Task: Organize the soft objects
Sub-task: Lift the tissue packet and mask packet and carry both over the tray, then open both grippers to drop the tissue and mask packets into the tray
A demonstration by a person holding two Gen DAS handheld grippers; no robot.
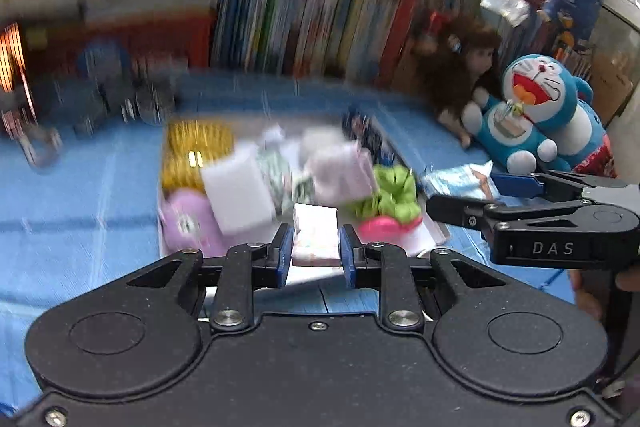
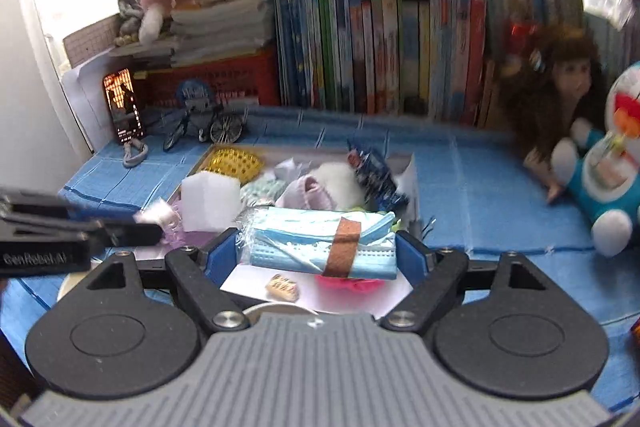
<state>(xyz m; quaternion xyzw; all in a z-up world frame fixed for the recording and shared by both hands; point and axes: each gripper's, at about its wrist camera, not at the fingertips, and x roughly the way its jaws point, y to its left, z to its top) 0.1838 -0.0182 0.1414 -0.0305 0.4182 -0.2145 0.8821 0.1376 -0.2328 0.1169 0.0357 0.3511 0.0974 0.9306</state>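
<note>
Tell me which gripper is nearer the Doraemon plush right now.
Right. The right gripper, holding a pack of blue face masks, sits just in front of the Doraemon plush; the left gripper is farther left, over the tray.

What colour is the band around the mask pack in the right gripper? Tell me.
Brown, across the light blue mask pack; the right wrist view shows it best.

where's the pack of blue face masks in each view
Left wrist: the pack of blue face masks sits right of centre, held at the tip of the right hand-held gripper.
Right wrist: the pack fills the lower centre, clamped between the blue pads.
Shared landmark: the white foam block, left of the pack in both.
</note>
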